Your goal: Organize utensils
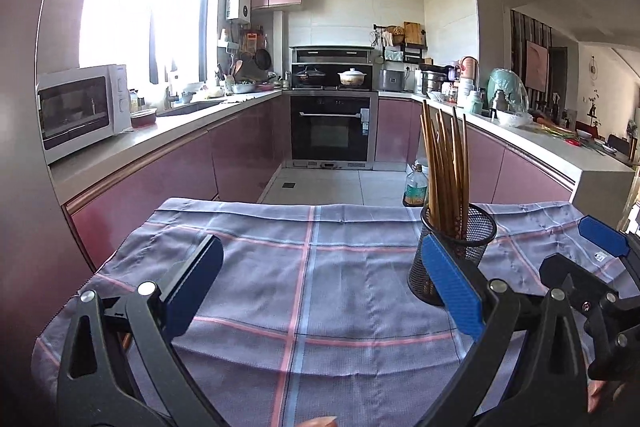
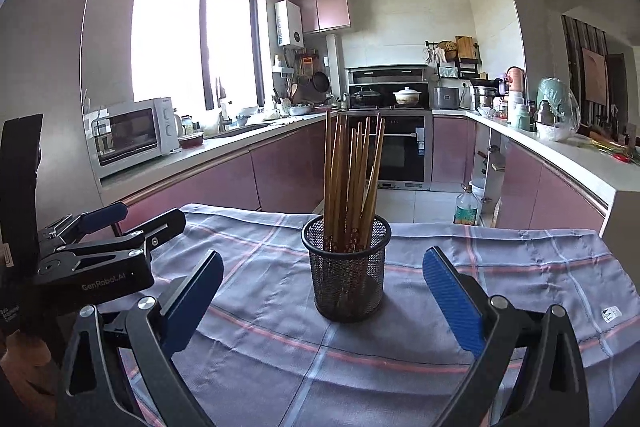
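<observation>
Chopsticks (image 2: 352, 183): a bundle of brown wooden sticks standing tips-down in a black mesh cup (image 2: 347, 267), fanning slightly toward 1 o'clock at the top. In the right wrist view the cup sits dead centre on the plaid cloth (image 2: 520, 267); in the left wrist view it's at about 2 o'clock (image 1: 452, 251).

Handling, my read: sticks are light, stiff, smooth and thin, so they'll likely slip or pivot in flat pads. Best pinch is on the upper shafts, well above the rim, taking one or a pair rather than the fan. The mesh cup looks light and top-heavy with the load, so a sideways pull could tip it. Lift straight up, or steady the cup wall with the other gripper.

Right gripper (image 2: 322, 287): jaws wide apart, empty, straddling the cup's line at 6 o'clock, not touching it.
Left gripper (image 1: 322, 287): jaws also apart, empty, over bare cloth; its right pad overlaps the cup in view, contact unclear.

Kitchen counters run behind.
</observation>
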